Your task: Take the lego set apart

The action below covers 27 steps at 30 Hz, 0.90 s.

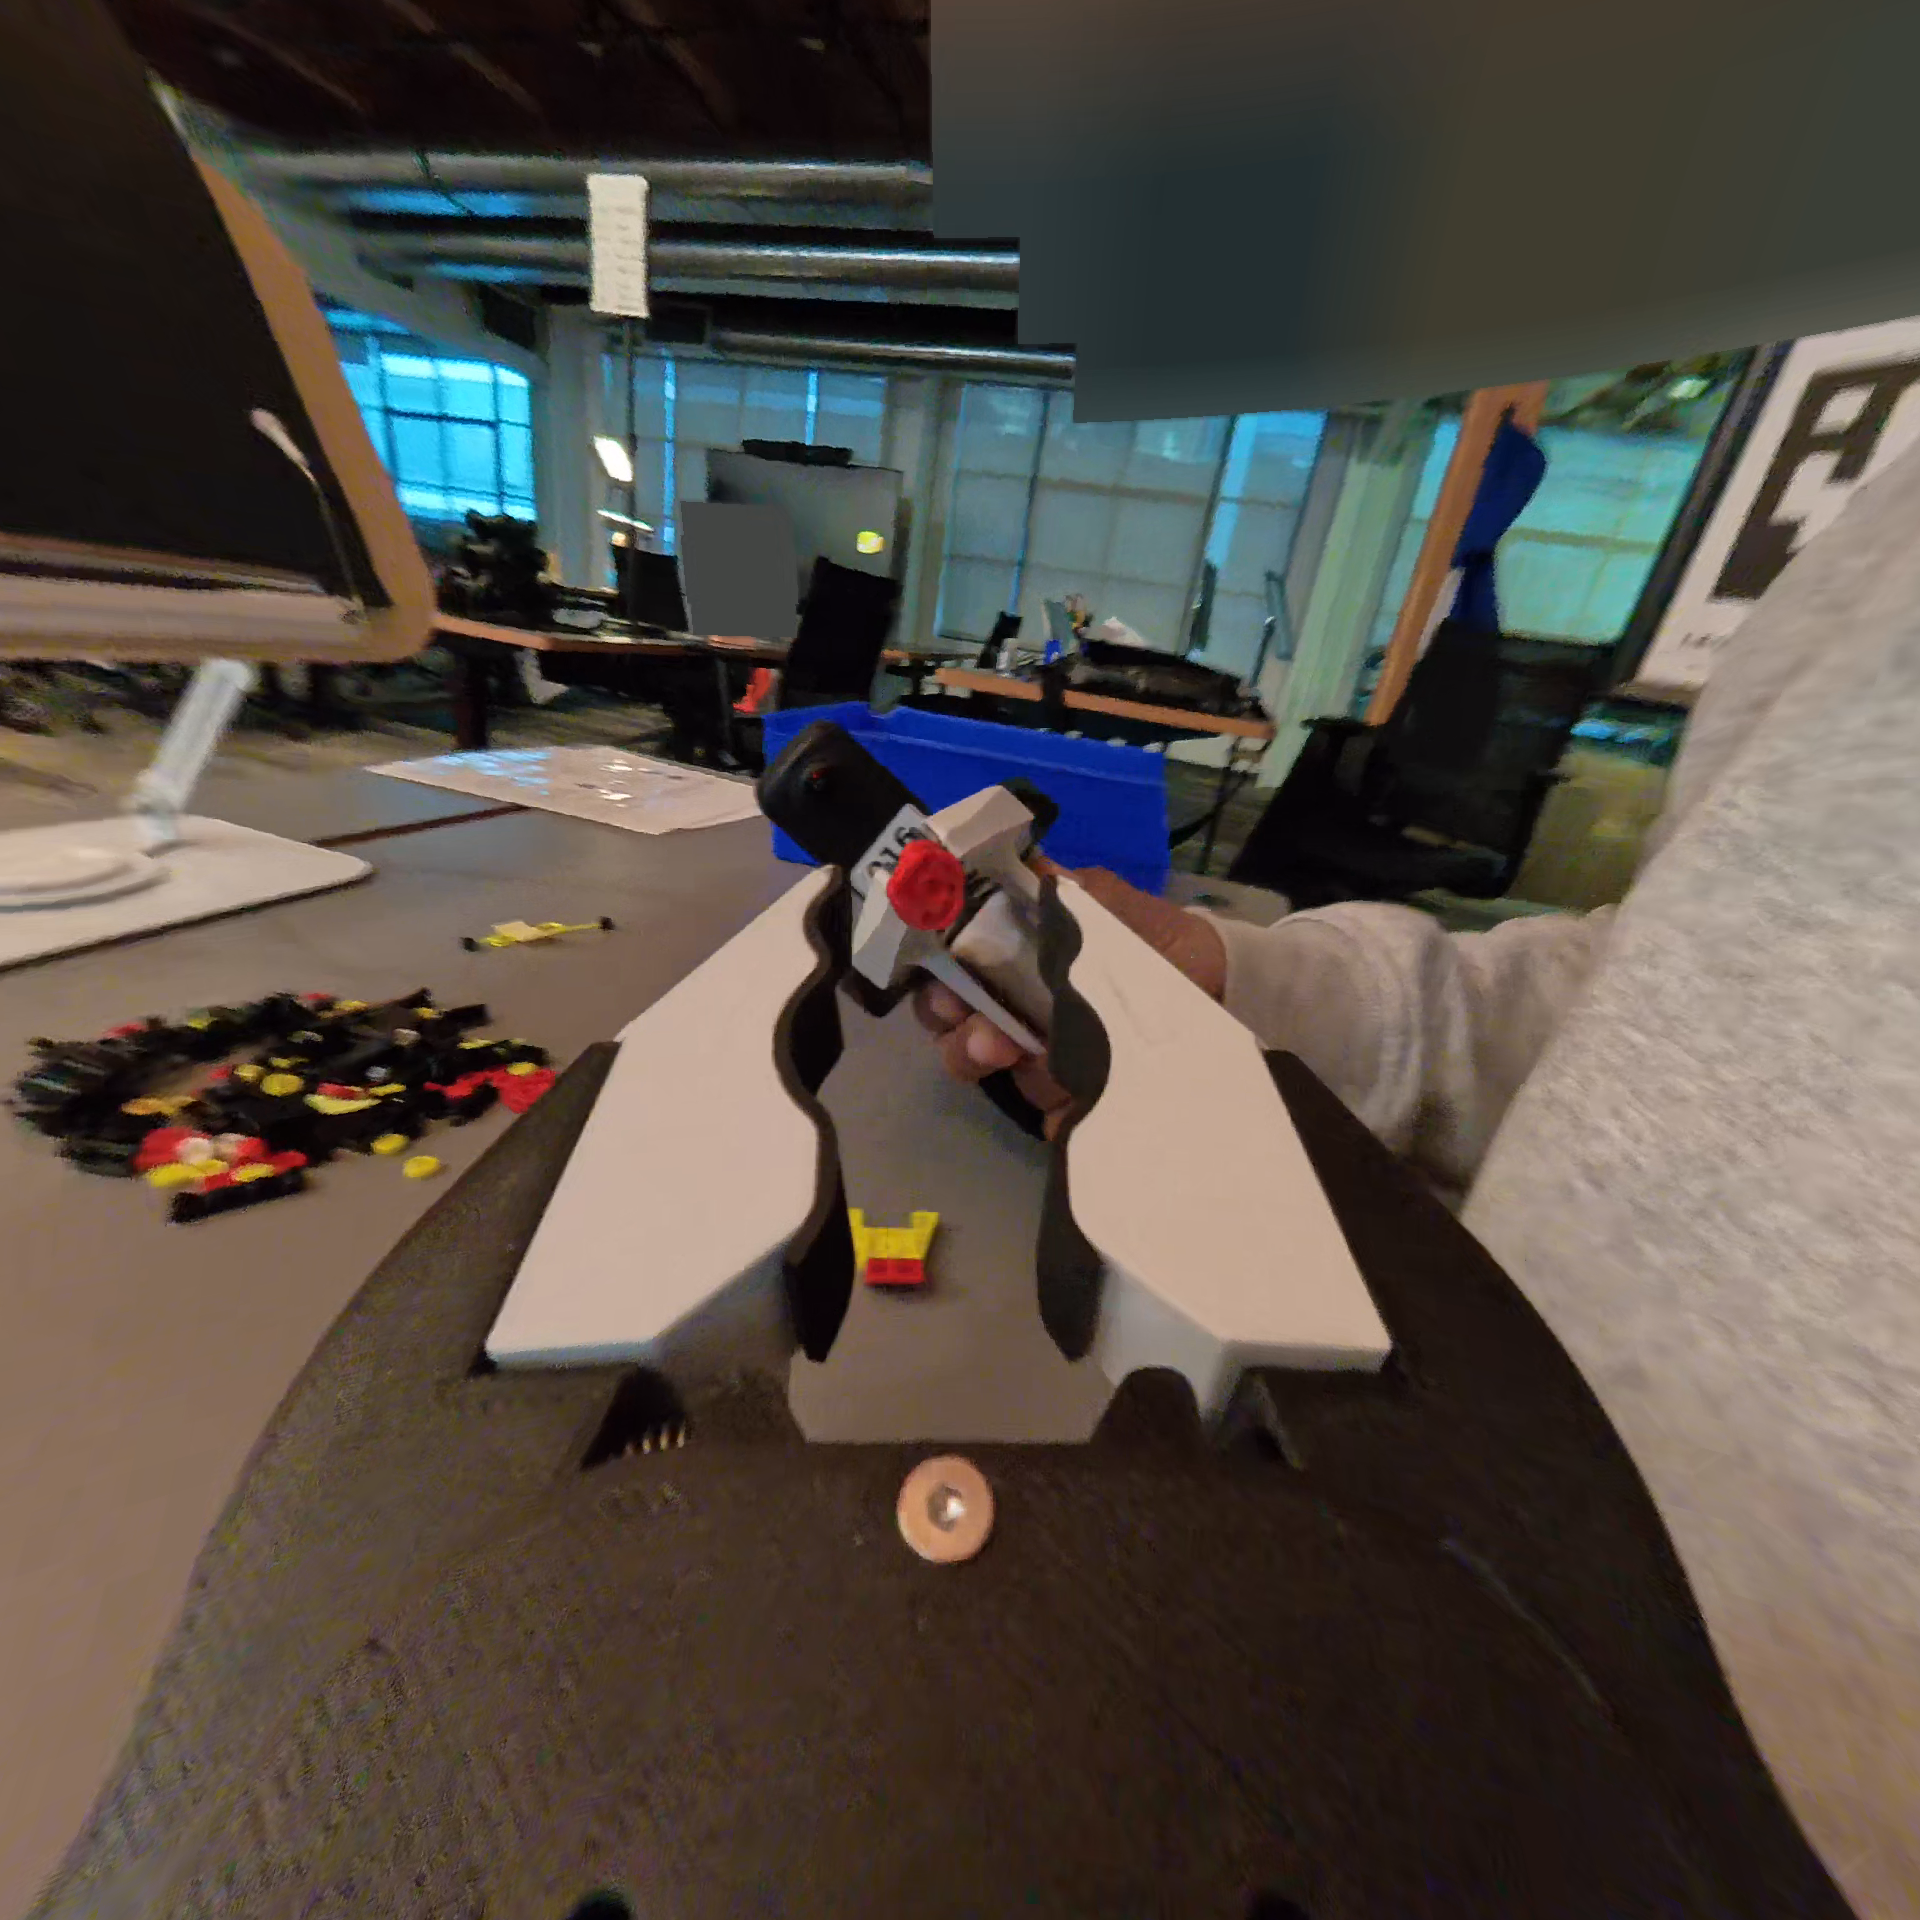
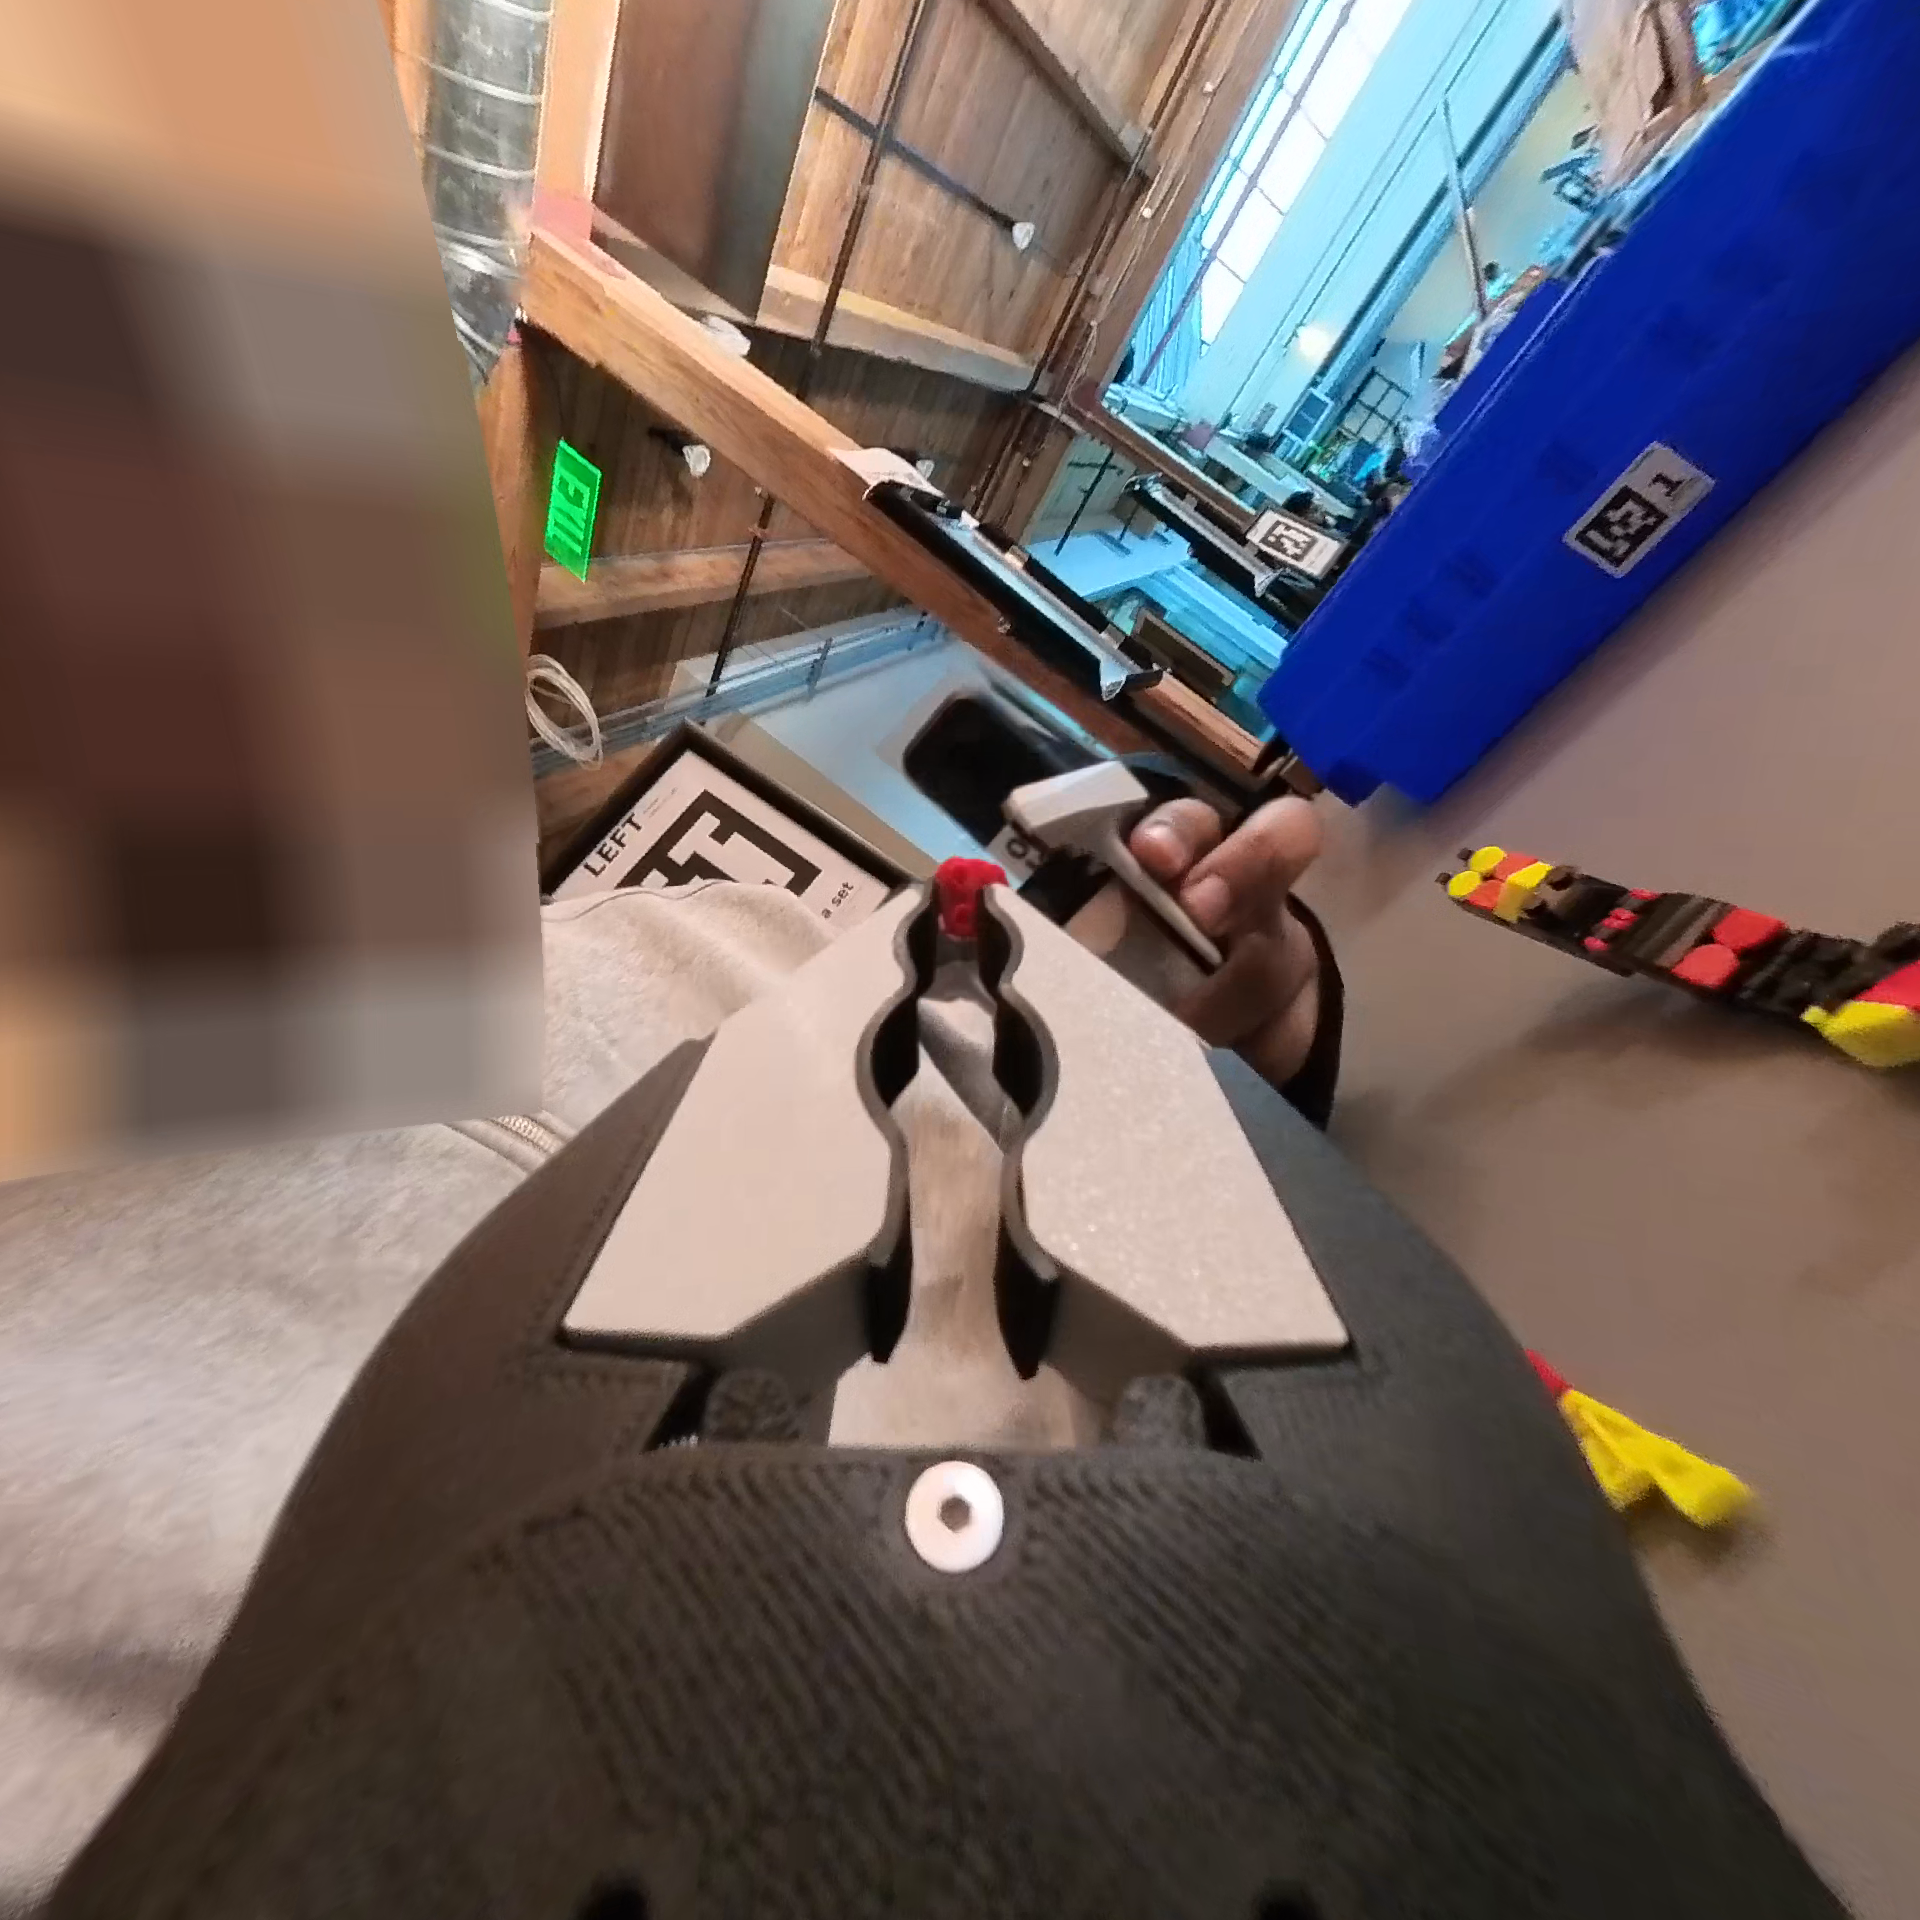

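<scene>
Grey counter (image 1: 260, 1351). Blue bin (image 1: 1039, 790) at its far edge; white monitor base (image 1: 156, 883) at left. Beyond: open office with desks (image 1: 582, 636), black chairs (image 1: 1423, 769), tall gridded windows (image 1: 1091, 520) giving bluish daylight. Dark ceiling with pipes (image 1: 727, 260); wooden beams (image 2: 790, 416), green lit sign (image 2: 574, 509).

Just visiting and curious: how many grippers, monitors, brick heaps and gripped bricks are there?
Grippers: 2, left gripper and right gripper
Monitor: 1
Brick heap: 1
Gripped, red brick: 1
Total: 5
</scene>
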{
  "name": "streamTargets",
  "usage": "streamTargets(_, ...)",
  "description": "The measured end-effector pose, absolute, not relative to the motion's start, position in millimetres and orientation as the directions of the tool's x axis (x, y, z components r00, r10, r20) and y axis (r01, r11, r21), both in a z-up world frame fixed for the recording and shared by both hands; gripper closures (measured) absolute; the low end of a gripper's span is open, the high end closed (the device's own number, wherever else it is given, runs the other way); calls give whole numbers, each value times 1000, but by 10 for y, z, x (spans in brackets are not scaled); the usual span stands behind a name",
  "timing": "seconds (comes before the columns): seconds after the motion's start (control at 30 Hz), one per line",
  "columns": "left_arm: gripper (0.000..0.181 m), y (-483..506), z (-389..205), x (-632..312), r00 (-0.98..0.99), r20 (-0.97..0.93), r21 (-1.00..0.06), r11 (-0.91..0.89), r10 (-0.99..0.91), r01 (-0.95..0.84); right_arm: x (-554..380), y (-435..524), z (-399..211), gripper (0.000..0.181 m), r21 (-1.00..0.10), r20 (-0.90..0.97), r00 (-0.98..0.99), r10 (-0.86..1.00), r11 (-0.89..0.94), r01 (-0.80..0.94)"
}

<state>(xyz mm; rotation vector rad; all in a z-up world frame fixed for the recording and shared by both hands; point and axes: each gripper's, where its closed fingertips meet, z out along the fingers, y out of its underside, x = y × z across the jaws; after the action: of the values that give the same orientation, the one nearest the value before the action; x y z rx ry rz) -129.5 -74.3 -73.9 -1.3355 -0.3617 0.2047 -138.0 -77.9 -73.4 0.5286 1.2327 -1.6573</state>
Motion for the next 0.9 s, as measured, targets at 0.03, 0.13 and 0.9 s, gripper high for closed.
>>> streamTargets(0.03,145,-741,-759,-1306,920,90,-981,194,383,15,-1402,-778,-744,177,-463,-795,-427,-431,-22,886)
streamTargets(0.13,151,-734,-880,-1387,867,-80,-993,40,491,-114,-1438,-820,-827,177,-409,-845,-376,-381,6,912)
streamTargets(0.9,181,-790,-1020,-1536,779,-239,-971,-143,579,-192,-1546,-853,-997,181,-319,-906,-308,-289,-10,948)
